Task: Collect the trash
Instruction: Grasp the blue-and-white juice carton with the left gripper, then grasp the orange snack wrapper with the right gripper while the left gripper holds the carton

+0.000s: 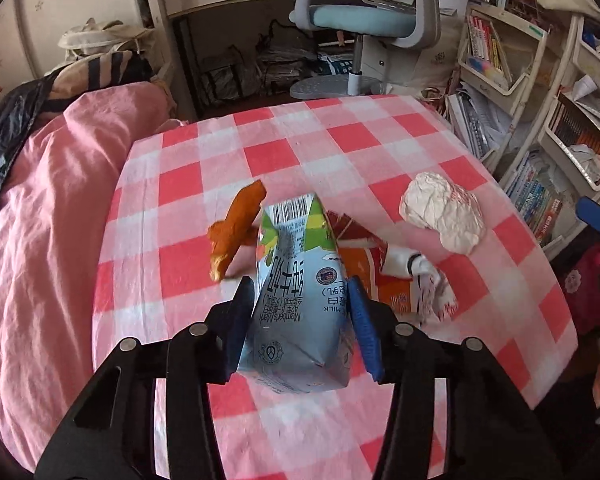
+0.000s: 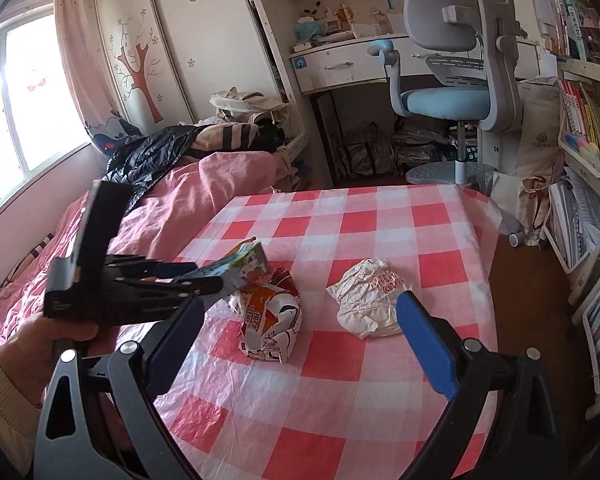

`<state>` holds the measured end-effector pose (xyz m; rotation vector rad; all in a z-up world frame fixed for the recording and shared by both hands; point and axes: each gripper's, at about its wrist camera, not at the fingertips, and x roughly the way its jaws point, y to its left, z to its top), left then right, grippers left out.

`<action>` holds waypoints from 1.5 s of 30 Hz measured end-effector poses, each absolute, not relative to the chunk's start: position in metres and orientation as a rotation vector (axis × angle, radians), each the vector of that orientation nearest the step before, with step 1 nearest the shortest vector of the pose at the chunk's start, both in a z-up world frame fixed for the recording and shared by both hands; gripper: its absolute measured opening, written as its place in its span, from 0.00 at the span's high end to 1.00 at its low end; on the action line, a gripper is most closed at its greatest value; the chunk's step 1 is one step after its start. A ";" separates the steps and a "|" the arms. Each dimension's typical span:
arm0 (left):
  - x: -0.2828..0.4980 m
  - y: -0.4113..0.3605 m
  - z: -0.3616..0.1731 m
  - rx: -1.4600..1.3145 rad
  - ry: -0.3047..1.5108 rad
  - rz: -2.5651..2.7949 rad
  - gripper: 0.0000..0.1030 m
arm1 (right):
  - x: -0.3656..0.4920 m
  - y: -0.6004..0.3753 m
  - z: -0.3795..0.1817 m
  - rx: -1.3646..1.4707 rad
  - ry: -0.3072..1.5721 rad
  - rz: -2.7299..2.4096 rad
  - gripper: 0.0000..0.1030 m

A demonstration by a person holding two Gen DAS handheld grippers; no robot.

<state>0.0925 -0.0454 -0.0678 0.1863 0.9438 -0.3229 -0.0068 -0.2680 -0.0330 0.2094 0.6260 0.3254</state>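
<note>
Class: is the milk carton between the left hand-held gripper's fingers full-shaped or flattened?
Flattened: the milk carton is creased and caved in, pinched between the left hand-held gripper's blue pads.

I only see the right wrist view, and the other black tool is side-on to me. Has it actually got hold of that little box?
Observer: Yes. In the left wrist view the left gripper has its jaws pressed on both sides of the milk carton.
Operator: Is any rubbish hidden behind it?
Observer: An orange-brown scrap lies on the checked tablecloth, beside the carton's far end.
Operator: Anything printed on that end?
Observer: A barcode.
</note>
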 end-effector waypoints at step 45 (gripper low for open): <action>0.075 0.086 -0.023 -0.303 0.827 -0.098 0.60 | 0.044 -0.215 -0.063 0.088 0.773 0.414 0.92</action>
